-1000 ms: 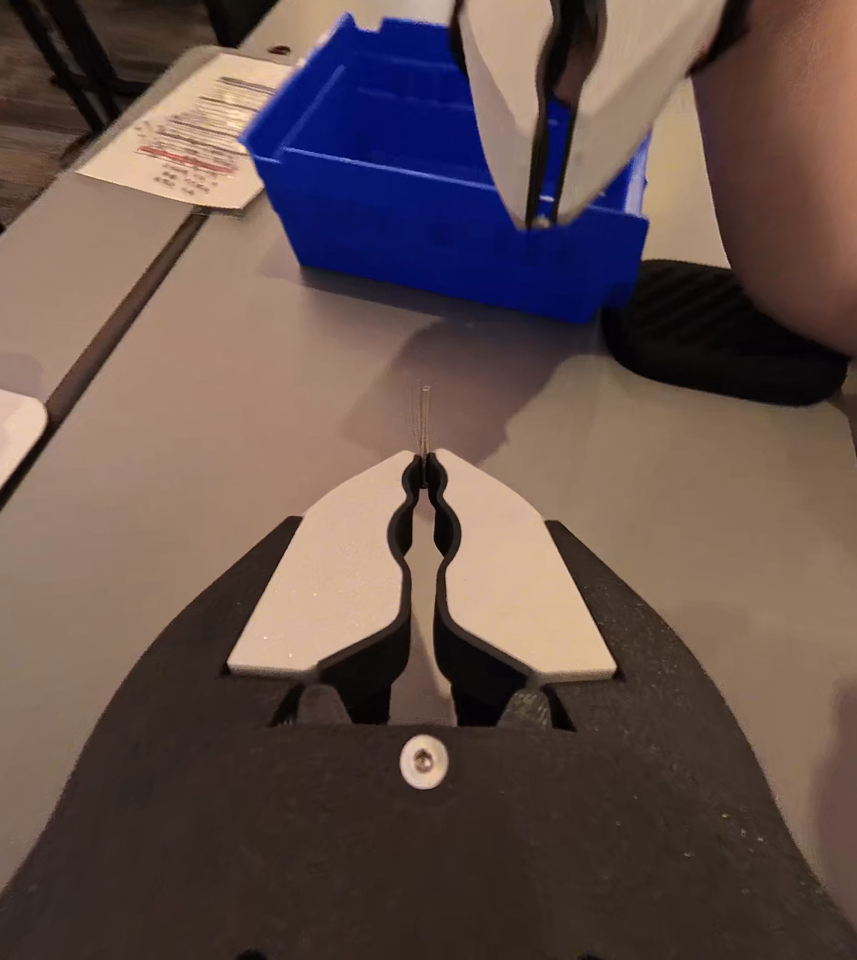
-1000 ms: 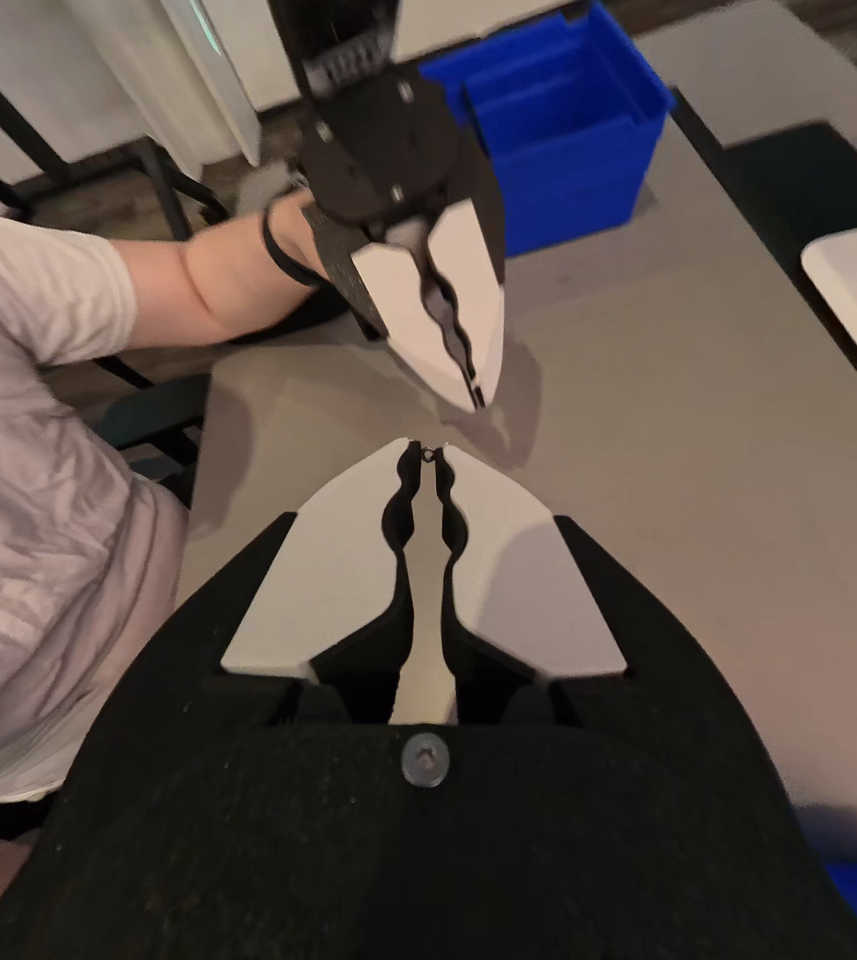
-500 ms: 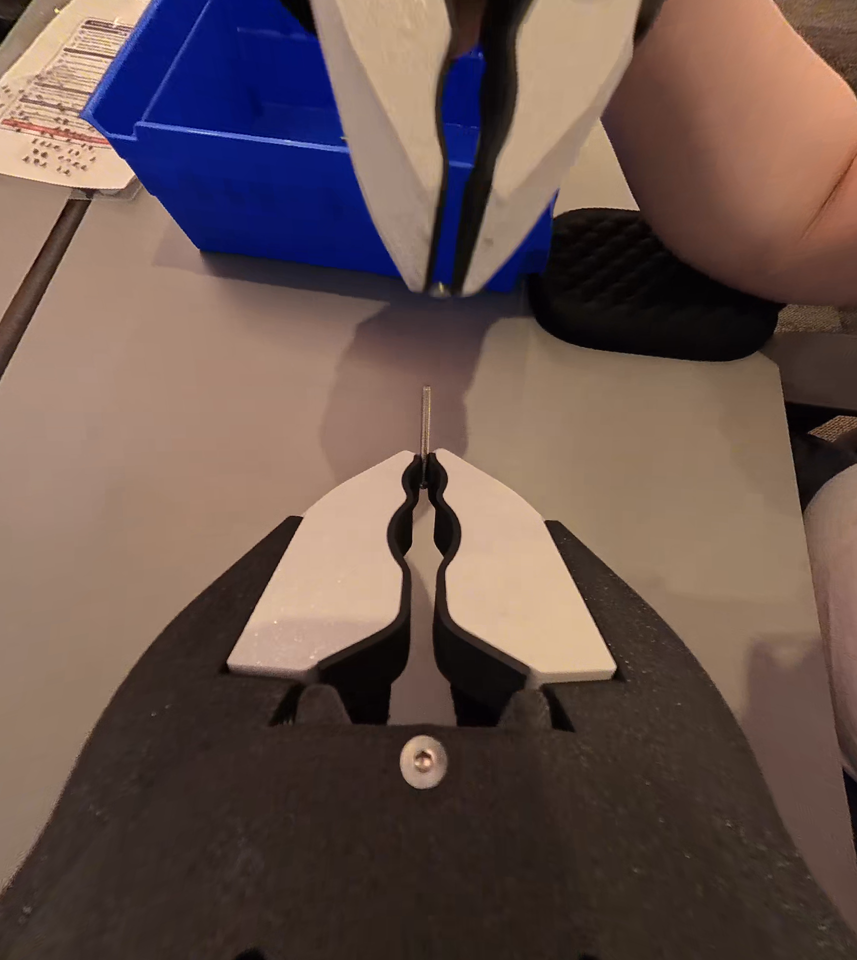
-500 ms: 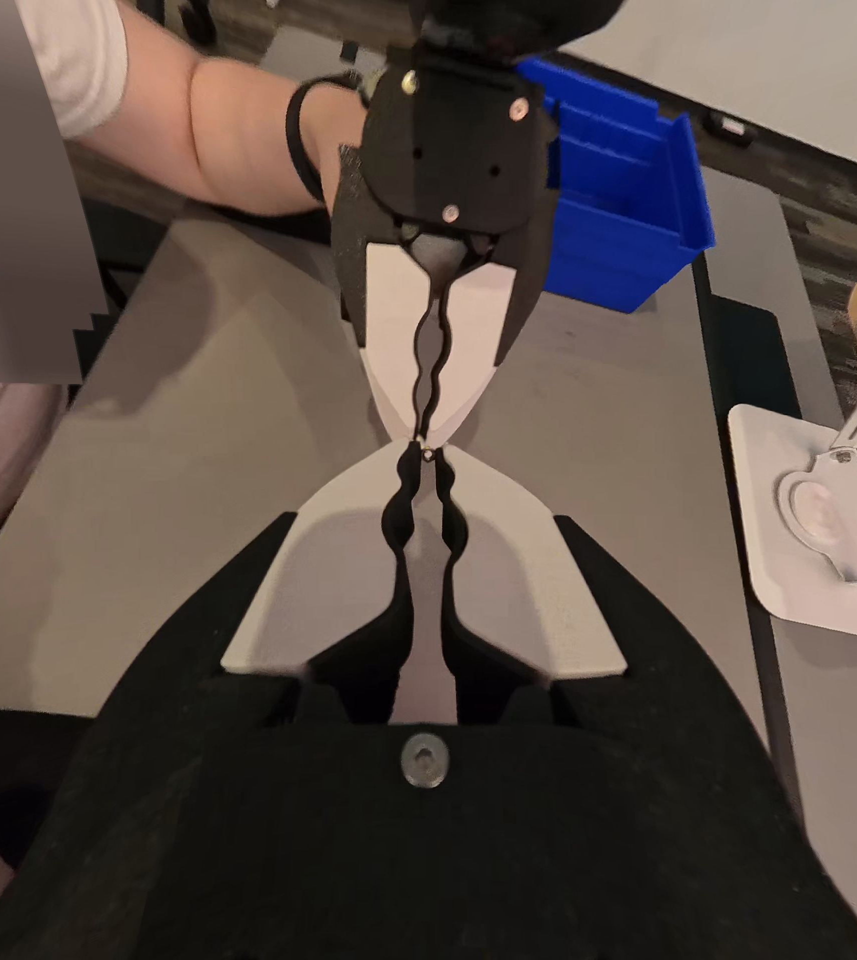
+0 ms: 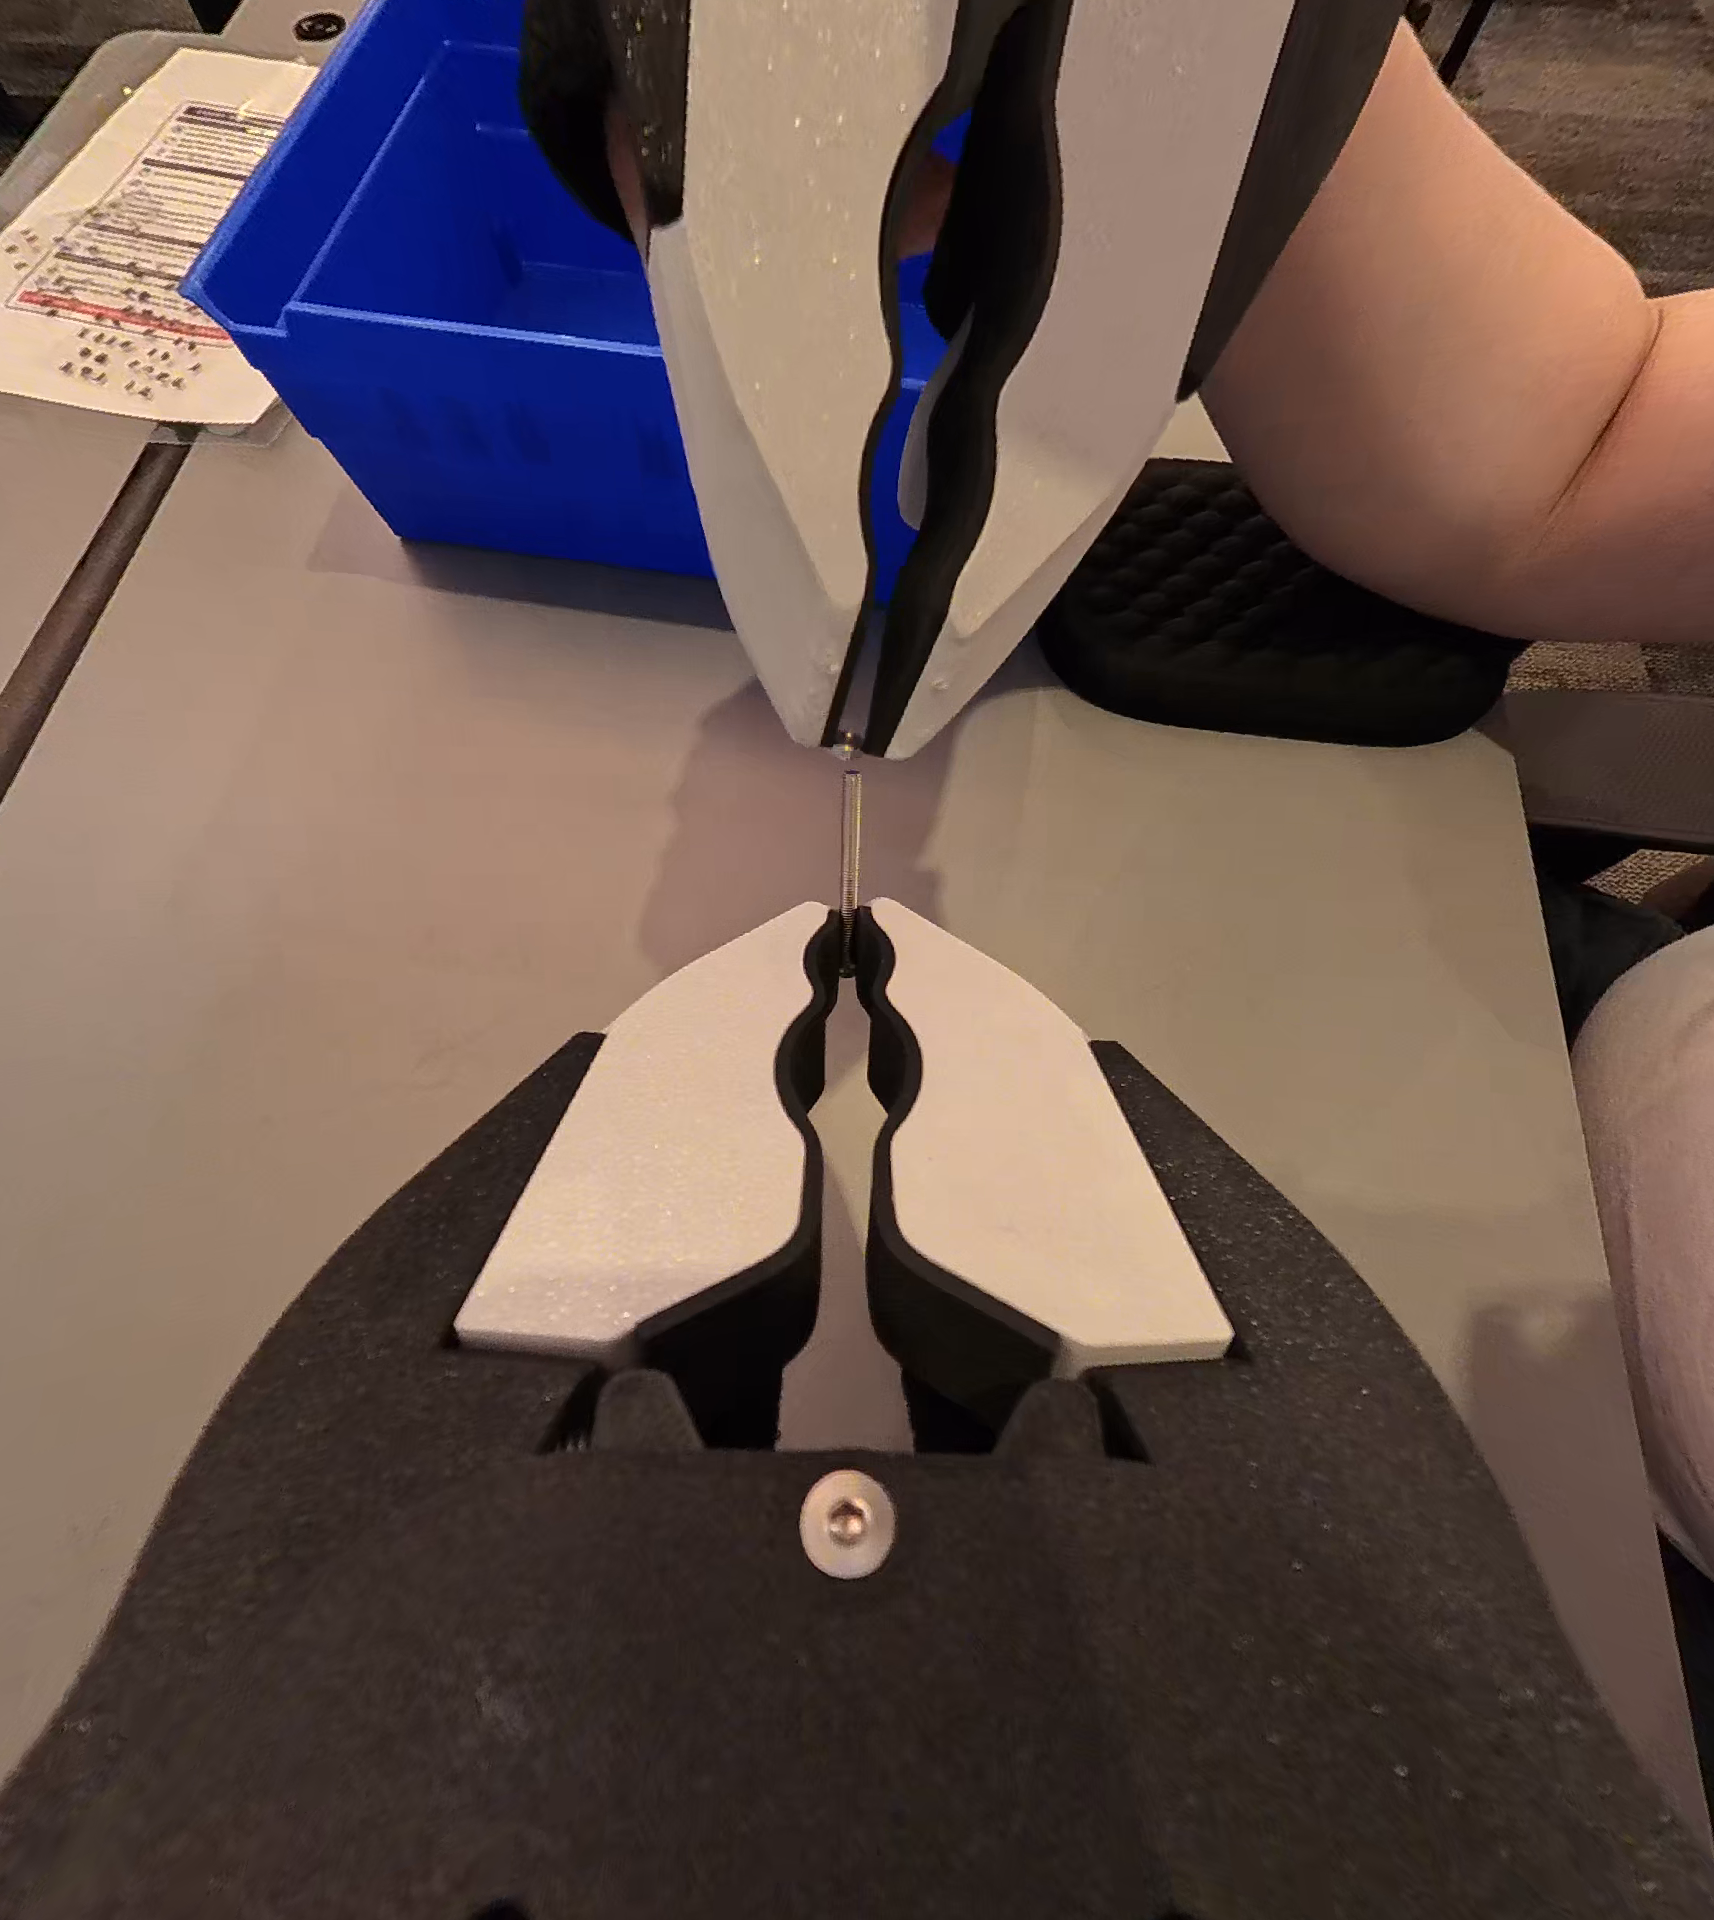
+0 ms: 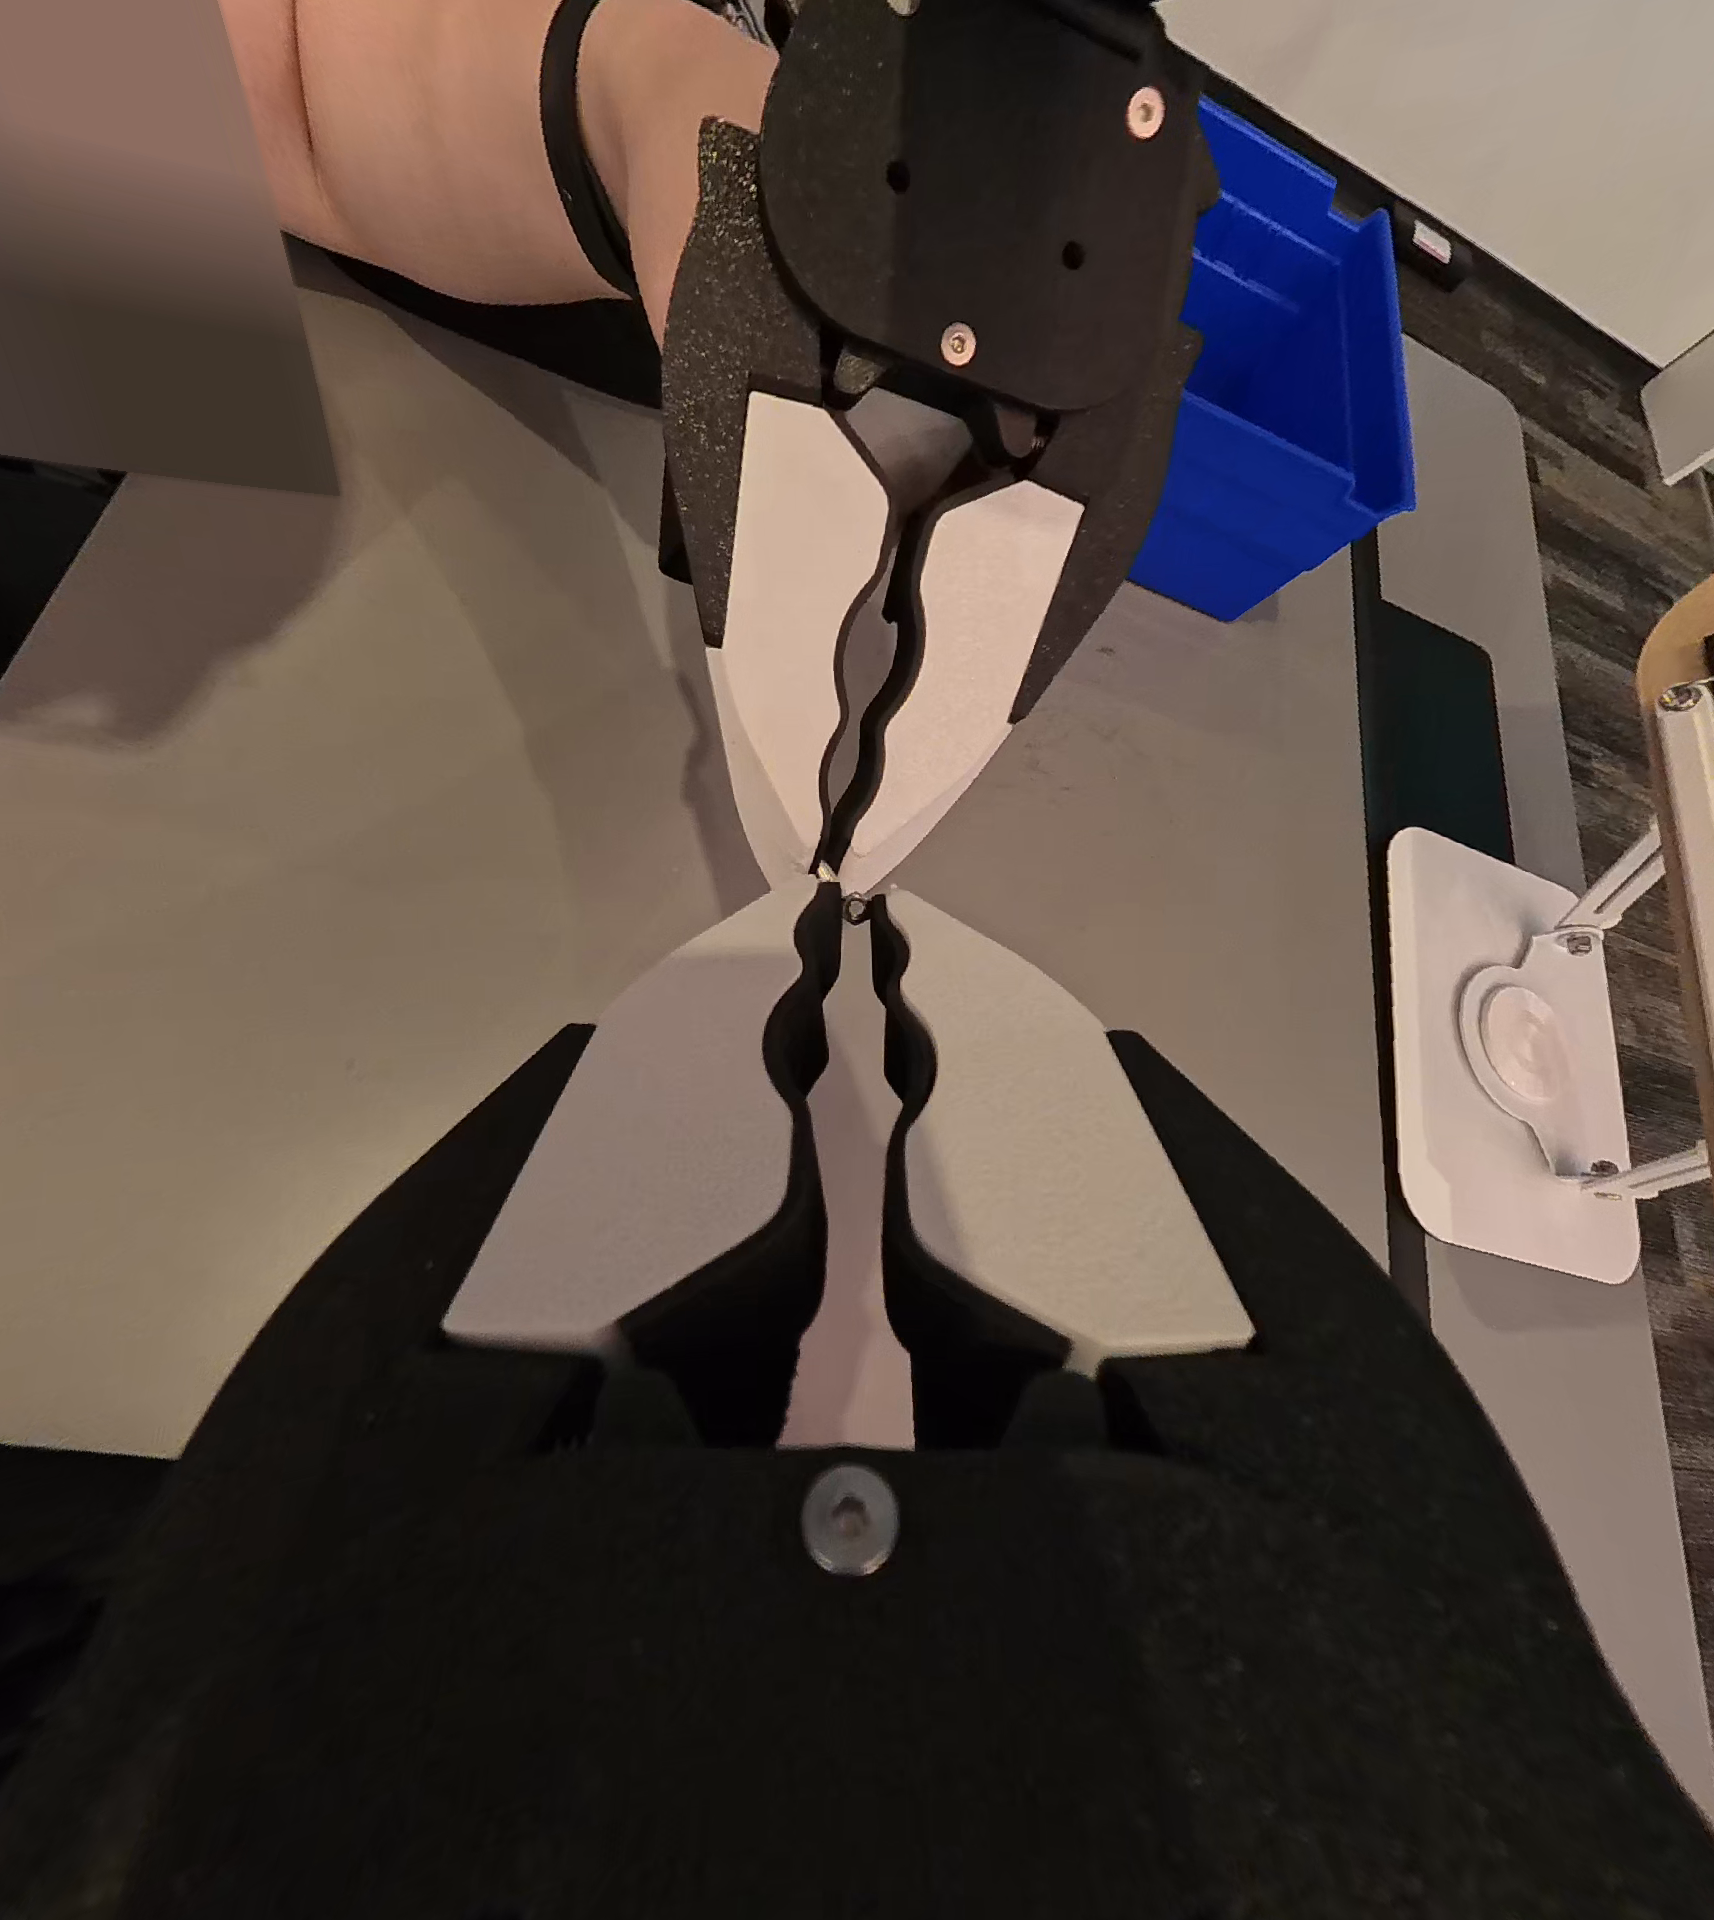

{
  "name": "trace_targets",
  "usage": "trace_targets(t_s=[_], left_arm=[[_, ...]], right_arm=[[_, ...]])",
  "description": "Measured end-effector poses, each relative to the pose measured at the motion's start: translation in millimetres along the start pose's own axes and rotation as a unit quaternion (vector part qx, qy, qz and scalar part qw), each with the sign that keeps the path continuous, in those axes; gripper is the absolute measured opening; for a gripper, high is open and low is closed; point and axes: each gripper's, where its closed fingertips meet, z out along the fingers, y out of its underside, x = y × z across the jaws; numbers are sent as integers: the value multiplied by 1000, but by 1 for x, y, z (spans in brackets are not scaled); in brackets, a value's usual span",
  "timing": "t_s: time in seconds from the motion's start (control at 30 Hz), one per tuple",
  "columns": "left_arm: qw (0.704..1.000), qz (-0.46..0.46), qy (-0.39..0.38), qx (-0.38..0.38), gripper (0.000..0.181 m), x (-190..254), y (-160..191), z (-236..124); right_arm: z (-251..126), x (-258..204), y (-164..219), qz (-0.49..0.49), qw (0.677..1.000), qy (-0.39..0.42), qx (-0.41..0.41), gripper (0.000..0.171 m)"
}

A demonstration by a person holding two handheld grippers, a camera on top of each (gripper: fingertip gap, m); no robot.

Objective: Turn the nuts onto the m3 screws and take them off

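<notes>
Each wrist camera looks forward along its own fingers, close above the desk. They face each other (nearly tip to tip), sharing the blue bin at 12 o'clock.

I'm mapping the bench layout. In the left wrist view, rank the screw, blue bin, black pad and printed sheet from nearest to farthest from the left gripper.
1. Screw, clamped in the left gripper.
2. Black pad, ahead right.
3. Blue bin, ahead left.
4. Printed sheet, far left.
</notes>
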Motion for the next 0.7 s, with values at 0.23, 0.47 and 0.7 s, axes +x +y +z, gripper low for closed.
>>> trace_targets(t_s=[0.23, 0.47, 0.7], left_arm=[[1000, 1, 3, 0, 2, 1, 0, 0], [1000, -8, 19, 9, 2, 3, -3, -1], [998, 5, -65, 6, 2, -17, -4, -6]], right_arm=[[3, -3, 1, -2, 1000, -7, -3, 5], [2, -3, -2, -13, 1000, -3, -3, 5], [5, 14, -1, 89, 996, 17, -1, 5]])
